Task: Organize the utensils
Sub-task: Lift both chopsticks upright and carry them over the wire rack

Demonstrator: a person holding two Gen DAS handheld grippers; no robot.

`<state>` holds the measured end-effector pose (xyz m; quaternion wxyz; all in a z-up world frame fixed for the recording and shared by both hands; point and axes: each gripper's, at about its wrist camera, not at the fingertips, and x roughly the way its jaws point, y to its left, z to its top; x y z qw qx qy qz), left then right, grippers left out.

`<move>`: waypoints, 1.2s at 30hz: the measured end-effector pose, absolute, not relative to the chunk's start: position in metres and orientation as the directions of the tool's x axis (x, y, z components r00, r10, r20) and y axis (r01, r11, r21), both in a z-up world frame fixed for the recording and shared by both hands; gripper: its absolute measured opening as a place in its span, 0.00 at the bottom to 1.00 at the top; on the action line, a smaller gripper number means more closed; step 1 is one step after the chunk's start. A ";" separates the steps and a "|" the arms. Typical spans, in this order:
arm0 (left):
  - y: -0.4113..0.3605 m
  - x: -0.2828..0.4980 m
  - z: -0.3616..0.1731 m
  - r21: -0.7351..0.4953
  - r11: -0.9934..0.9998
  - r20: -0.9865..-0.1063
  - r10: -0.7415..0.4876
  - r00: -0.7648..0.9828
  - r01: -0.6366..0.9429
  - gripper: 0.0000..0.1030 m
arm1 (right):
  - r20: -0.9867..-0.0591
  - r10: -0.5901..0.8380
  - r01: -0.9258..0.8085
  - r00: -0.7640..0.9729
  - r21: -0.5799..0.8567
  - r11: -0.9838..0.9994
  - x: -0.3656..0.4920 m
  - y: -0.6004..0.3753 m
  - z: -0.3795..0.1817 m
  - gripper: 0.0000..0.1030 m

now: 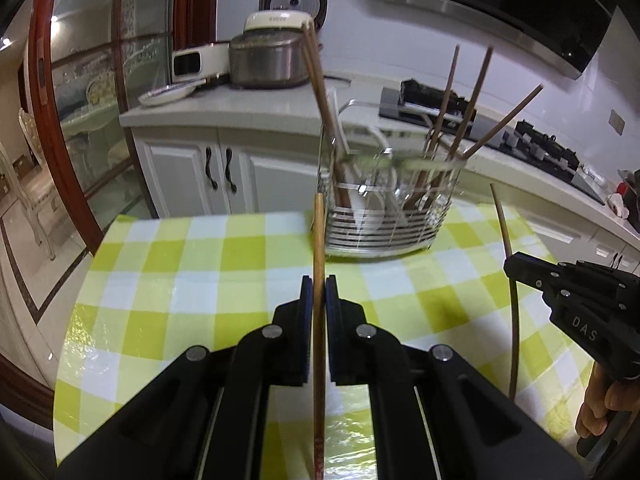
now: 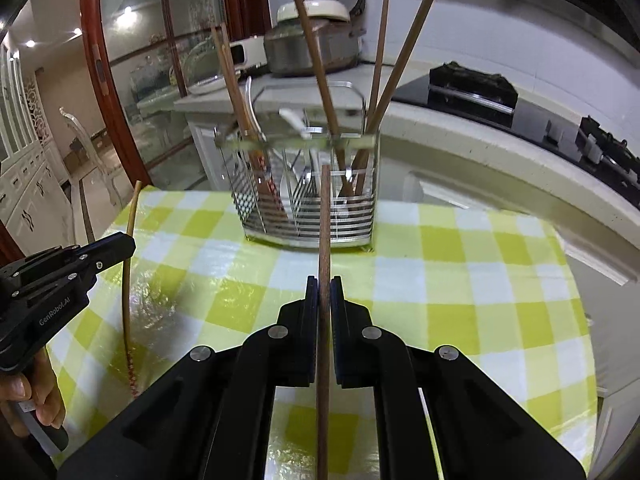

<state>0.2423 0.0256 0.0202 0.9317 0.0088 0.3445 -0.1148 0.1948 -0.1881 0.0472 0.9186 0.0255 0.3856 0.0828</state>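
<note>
Mid-carry step: one chopstick in each hand, both meant for the holder. My left hand-held gripper (image 1: 319, 294) is pinching a light tan wooden chopstick with a red patterned end (image 1: 319, 344), pads pressed tight on its shaft, stick running straight up between the jaws. My right hand-held gripper (image 2: 324, 294) is likewise clamped on a dark brown wooden chopstick (image 2: 324, 280), also held upright along the fingers. Both sticks are off the desk with the yellow-green and white checked cloth (image 1: 192, 264), which looks bare near me.

Target is the silver wire-and-slat utensil holder (image 2: 308, 216), standing at the far edge of the desk, well ahead of both grippers. It already holds several brown chopsticks leaning outward, plus what looks like white spoons low in the middle section; I can't tell exactly how the compartments split.

Next move, as I judge it: bring each tip over the holder's rim, choose a section that has chopsticks, tilt so the lower end points down, lower in, then release. Risk: knocking the leaning sticks, or my two grippers crowding each other at the narrow rim, so go one at a time.
</note>
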 end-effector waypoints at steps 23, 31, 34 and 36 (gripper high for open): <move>0.003 0.205 0.066 -0.032 0.969 -0.570 -0.219 0.792 0.245 0.06 | -0.621 0.165 -0.125 0.766 0.108 0.986 0.158 -0.204 0.092 0.08; 0.000 0.202 0.069 -0.038 0.967 -0.568 -0.229 0.791 0.253 0.06 | -0.610 0.162 -0.121 0.776 0.108 0.987 0.153 -0.207 0.099 0.08; -0.001 0.201 0.073 -0.042 0.966 -0.563 -0.235 0.792 0.256 0.06 | -0.607 0.162 -0.119 0.778 0.111 0.987 0.152 -0.209 0.101 0.08; -0.002 0.201 0.076 -0.043 0.965 -0.560 -0.237 0.794 0.259 0.06 | -0.606 0.166 -0.121 0.778 0.115 0.986 0.152 -0.209 0.103 0.08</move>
